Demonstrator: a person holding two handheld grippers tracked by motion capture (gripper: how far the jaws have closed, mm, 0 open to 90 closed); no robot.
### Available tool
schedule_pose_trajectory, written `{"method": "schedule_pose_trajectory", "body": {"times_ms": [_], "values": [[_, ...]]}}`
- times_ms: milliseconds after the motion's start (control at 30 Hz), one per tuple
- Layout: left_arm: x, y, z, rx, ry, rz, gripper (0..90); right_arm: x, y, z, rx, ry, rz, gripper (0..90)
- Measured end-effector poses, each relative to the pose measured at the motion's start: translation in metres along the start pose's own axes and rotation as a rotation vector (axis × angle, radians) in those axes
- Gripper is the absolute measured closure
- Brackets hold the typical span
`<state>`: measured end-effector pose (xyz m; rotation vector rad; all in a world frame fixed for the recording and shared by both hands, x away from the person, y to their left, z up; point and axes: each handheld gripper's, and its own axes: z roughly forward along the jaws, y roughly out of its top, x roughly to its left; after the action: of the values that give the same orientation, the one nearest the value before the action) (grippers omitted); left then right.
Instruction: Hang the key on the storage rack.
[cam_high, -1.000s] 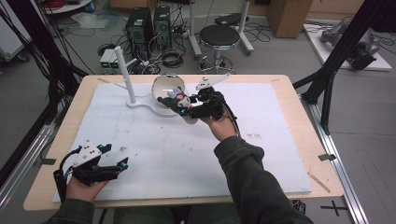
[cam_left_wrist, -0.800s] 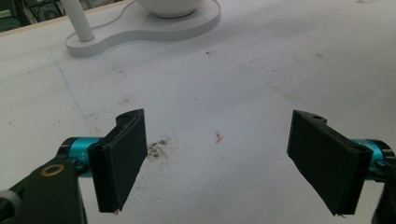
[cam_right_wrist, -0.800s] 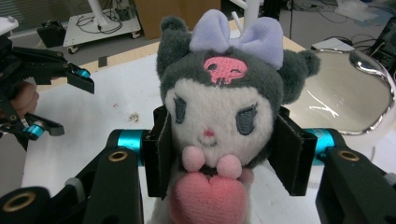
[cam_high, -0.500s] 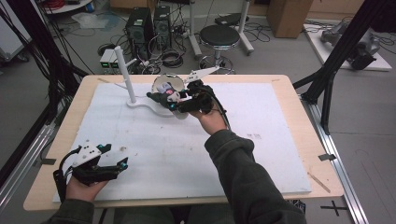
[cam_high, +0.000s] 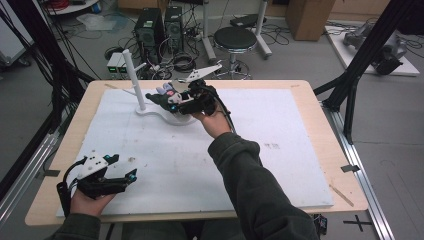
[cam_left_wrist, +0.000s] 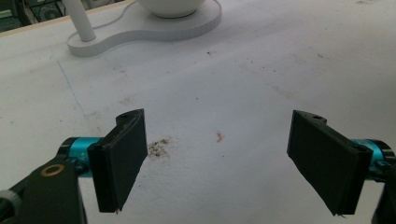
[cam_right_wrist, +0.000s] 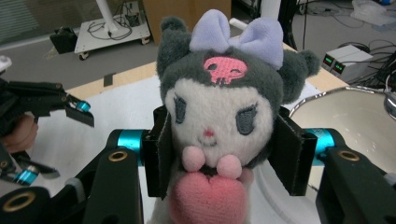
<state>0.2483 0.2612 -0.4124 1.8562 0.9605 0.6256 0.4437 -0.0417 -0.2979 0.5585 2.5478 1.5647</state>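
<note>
High view: right claw (cam_high: 156, 100) extended over the white bowl stand (cam_high: 150, 113) at the bench (cam_high: 300, 85) far edge; left claw (cam_high: 131, 176) near the front-left corner, open mat between.
Left gripper view: jaws wide apart, nothing held.
Right gripper view: jaws clamped on plush toy (cam_right_wrist: 219, 112), beside bowl (cam_right_wrist: 345, 116).

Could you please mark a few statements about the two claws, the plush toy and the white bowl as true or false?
1. The right claw is shut on the plush toy. True.
2. The left claw holds a spoon. False: its jaws stand open with nothing between them.
3. The toy wears a lilac bow. True.
4. The white bowl sits on the floor. False: it sits on a white stand on the table.
</note>
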Motion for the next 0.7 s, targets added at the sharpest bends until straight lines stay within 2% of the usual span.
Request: {"method": "schedule_pose_trajectory", "body": {"times_ms": [700], "values": [[0.0, 0.0, -0.001, 0.007, 0.001, 0.003, 20.3, -0.004, 0.021, 0.023, -0.008, 0.004, 0.006, 46.7]]}}
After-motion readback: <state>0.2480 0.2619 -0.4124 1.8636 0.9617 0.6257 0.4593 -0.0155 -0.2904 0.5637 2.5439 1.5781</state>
